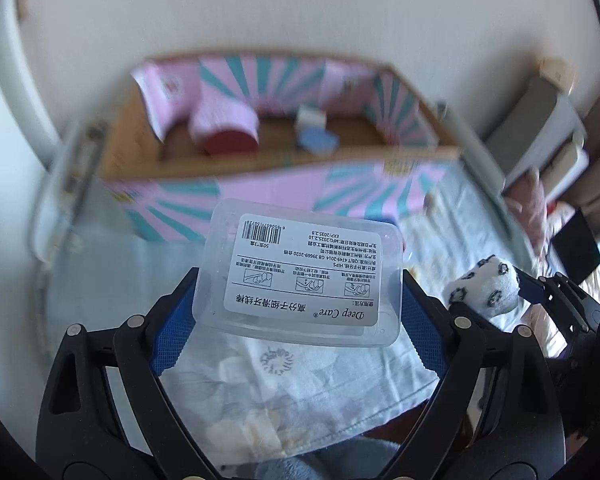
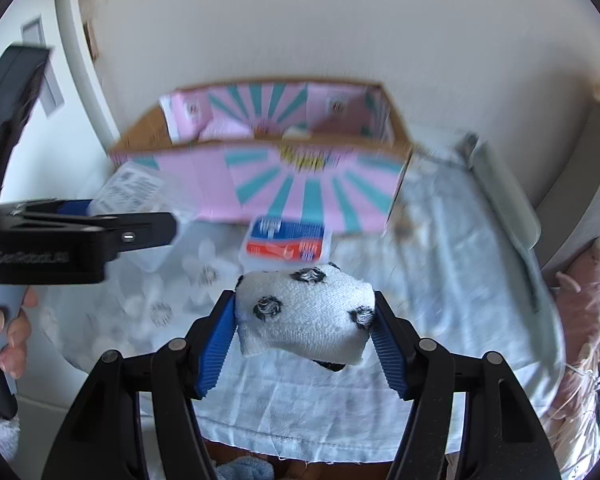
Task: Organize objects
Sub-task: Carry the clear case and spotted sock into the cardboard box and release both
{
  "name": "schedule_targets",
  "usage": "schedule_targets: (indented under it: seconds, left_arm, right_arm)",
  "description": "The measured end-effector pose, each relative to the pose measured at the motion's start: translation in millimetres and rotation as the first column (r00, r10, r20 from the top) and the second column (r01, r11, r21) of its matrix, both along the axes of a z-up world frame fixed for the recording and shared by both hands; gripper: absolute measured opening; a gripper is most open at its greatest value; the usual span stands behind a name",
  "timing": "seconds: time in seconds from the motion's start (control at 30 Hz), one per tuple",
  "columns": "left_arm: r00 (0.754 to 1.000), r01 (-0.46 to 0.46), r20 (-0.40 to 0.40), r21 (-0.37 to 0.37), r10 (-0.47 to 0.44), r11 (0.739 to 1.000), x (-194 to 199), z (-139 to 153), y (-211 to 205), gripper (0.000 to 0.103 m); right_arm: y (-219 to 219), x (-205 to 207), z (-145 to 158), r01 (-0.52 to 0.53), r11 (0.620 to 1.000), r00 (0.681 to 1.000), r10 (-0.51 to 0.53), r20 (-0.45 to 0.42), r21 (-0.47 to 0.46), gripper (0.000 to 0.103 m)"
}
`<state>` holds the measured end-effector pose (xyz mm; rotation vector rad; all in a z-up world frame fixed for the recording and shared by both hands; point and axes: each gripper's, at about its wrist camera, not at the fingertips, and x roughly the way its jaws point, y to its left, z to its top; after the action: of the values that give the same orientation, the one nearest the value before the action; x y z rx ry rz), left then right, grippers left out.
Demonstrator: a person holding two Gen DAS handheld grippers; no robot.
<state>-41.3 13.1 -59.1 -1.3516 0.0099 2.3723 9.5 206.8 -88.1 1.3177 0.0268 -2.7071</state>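
My left tool (image 1: 300,300) grips a clear plastic floss-pick box (image 1: 300,272) by its two short sides, blue pads (image 1: 172,332) pressed against the plastic, the white printed label facing my camera upside down. My right tool (image 2: 304,320) is clamped on a rolled white sock with black spots (image 2: 306,312), which bulges between the ribbed pads (image 2: 216,352). Both loads hang above the pale floral cloth (image 2: 300,412) that covers the surface below me. Ahead, against the cream wall, stands an open cardboard box with pink-and-teal sunburst sides (image 1: 268,196); inside it lie a pink roll with a dark red end (image 1: 228,128) and a small blue-and-white pack (image 1: 314,132). On the cloth just in front of that box, beyond the sock, rests another small clear case with a blue-and-red label (image 2: 286,242). From the right-hand view, my left tool appears at the left edge with its box, a hand (image 2: 4,332) on its handle.
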Motion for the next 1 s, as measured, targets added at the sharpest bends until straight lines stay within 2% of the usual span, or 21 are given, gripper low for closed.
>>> schedule_targets:
  seconds: [0.17,0.37,0.53,0.77,1.0]
  left_arm:
    - [0.993,-0.078,-0.085,0.029,0.080,0.997,1.7,63.7,-24.3,0.091]
    - [0.972,-0.145,-0.179,0.052,0.152,0.988,15.1,112.4,-46.4,0.091]
    - [0.960,-0.170,-0.213,0.060,0.179,0.984,19.1,122.5,-53.6,0.091]
    - [0.959,-0.158,-0.230,0.050,0.165,0.986,12.9,123.9,-63.3,0.091]
    - [0.966,-0.160,-0.201,0.036,0.163,0.987,-9.3,115.2,-76.1,0.091]
  right_arm:
    - [4.5,-2.8,57.6,0.015,1.000,0.999,-0.016,-0.039,-0.020,0.061]
    - [5.0,0.8,109.5,0.060,0.997,0.991,-0.065,-0.115,-0.043,0.061]
    - [2.8,-0.9,122.4,0.080,0.995,0.985,-0.089,-0.148,-0.060,0.061]
    - [-7.2,-11.1,125.3,0.085,0.994,0.983,-0.094,-0.157,-0.062,0.061]
    - [-10.0,-31.3,125.5,0.089,0.995,0.986,-0.096,-0.138,-0.050,0.061]
